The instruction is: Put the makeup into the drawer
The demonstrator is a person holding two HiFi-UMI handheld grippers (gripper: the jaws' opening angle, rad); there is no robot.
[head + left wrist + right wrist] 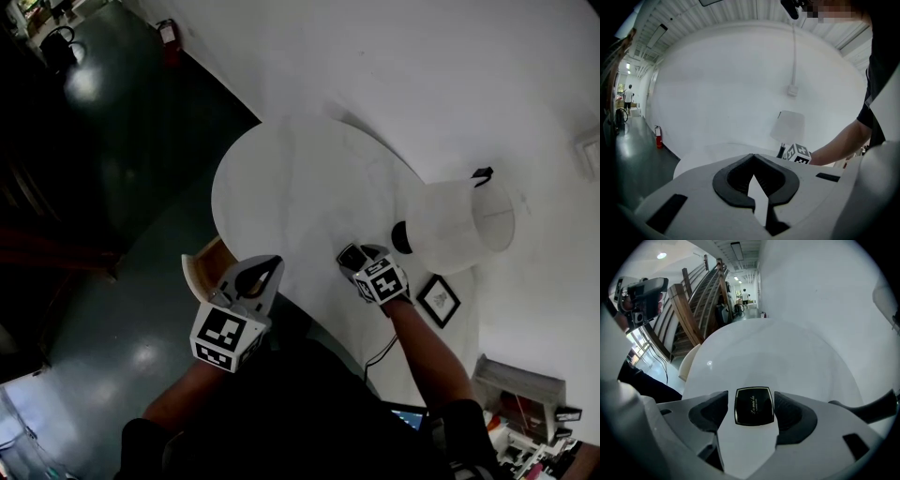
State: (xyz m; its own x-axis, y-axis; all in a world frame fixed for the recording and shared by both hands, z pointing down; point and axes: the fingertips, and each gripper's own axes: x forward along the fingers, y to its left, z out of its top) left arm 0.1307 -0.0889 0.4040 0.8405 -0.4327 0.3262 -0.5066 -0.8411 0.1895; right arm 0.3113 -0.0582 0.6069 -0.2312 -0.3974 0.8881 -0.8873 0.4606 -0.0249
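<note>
At the far left of the head view, a tan wooden piece [199,267] stuck out from under the table's [300,178] rim at about 8 o'clock; I couldn't tell whether it was the drawer. My left gripper [275,261] hung just beside it, over the table's 7 o'clock edge. Its own view showed the left gripper [753,157] closed tip to tip, with nothing between the black pads. Past it I saw the white round table [717,152] and, at 2 o'clock, my right gripper's marker cube [799,153].

Moving right, the makeup compact [349,257] lay flat on the table at about 5 o'clock on its top. My right gripper [360,253] pointed steeply down over it. In that gripper's view the compact [754,406], a black square with a thin bright edge and script on its lid, sat on the white surface between the jaws. The right gripper [751,399] stood wide open, one pad at 9 o'clock of the compact and one at 3 o'clock, with a strip of table showing on each side, so neither pad touched it.

Further right, at 3 o'clock of the compact, stood a lamp [459,225] with a white shade. A small black picture frame [439,300] sat at 4 o'clock of my right gripper.
</note>
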